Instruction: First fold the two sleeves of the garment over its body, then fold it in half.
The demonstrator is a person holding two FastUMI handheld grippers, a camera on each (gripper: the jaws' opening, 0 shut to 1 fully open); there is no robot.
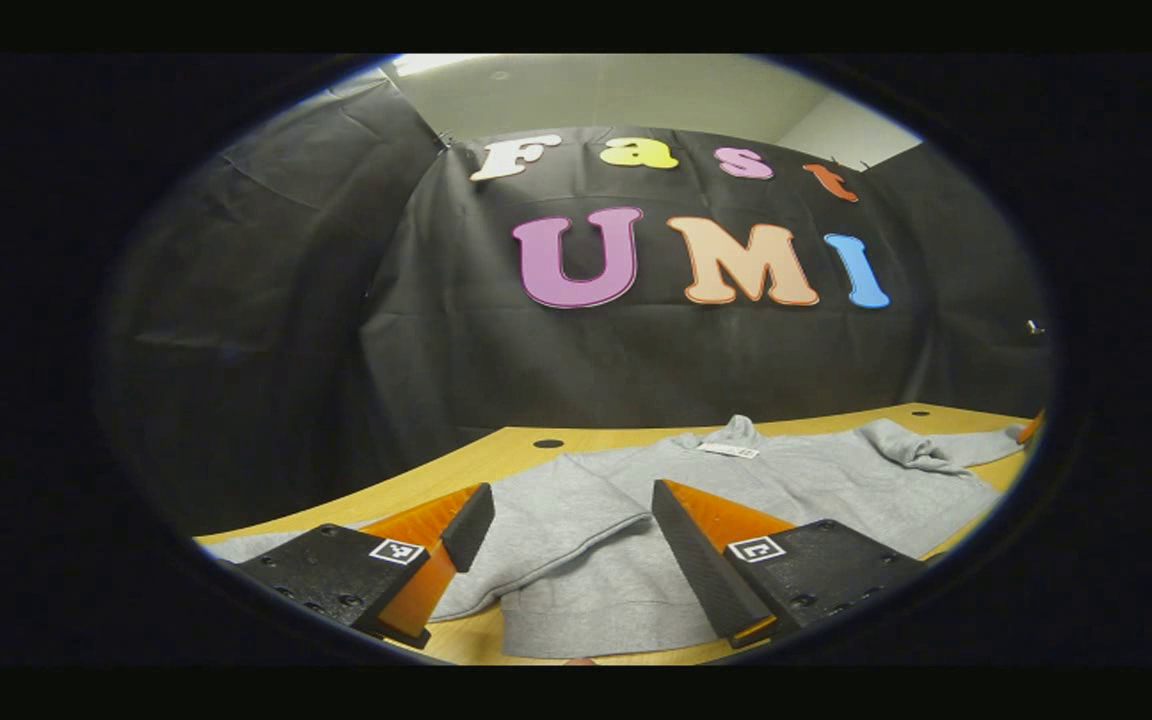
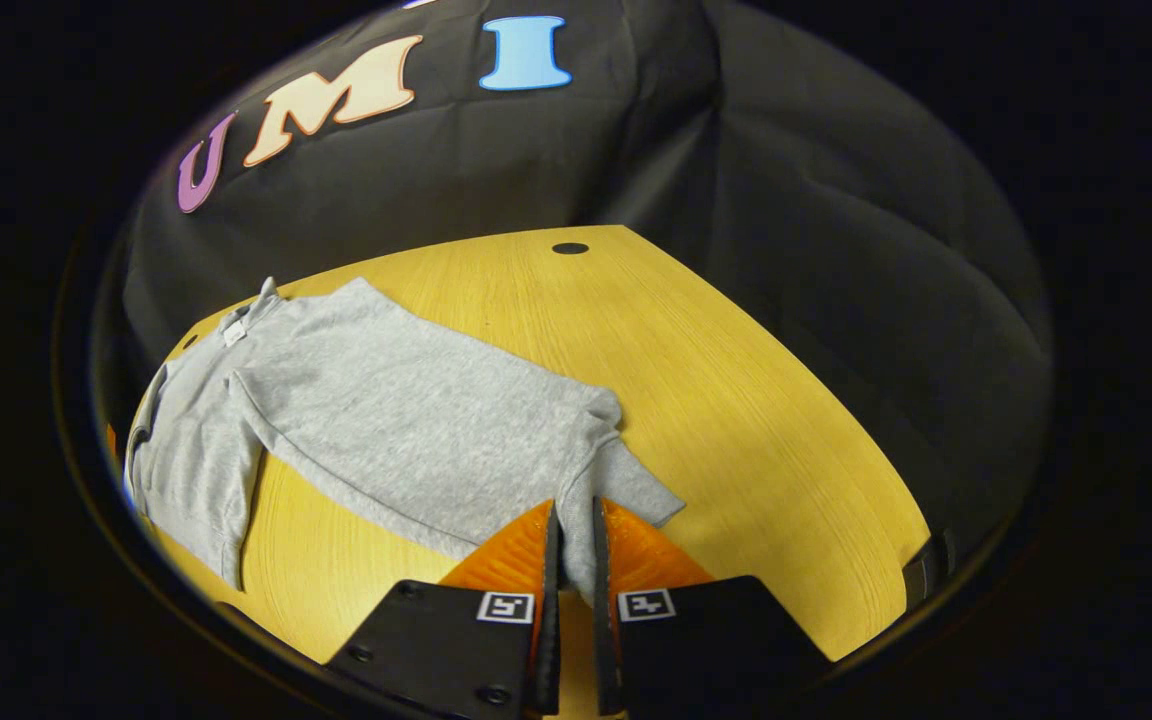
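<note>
right gripper view: right claw [image 2: 574, 520] clenched on sleeve [image 2: 616, 480]; left claw [image 1: 566, 510] released

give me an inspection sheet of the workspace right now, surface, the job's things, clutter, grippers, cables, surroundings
Surface: wooden table with a round hole near its far edge.
Job's things: grey sweatshirt lying flat; one sleeve already folded over the body, the other sleeve bunched at the right gripper.
Clutter: nothing seen.
Grippers: left gripper open above the folded sleeve, holding nothing; right gripper shut on the other sleeve.
Cables: nothing seen.
Surroundings: black cloth wall behind the table, pale ceiling above.
</note>
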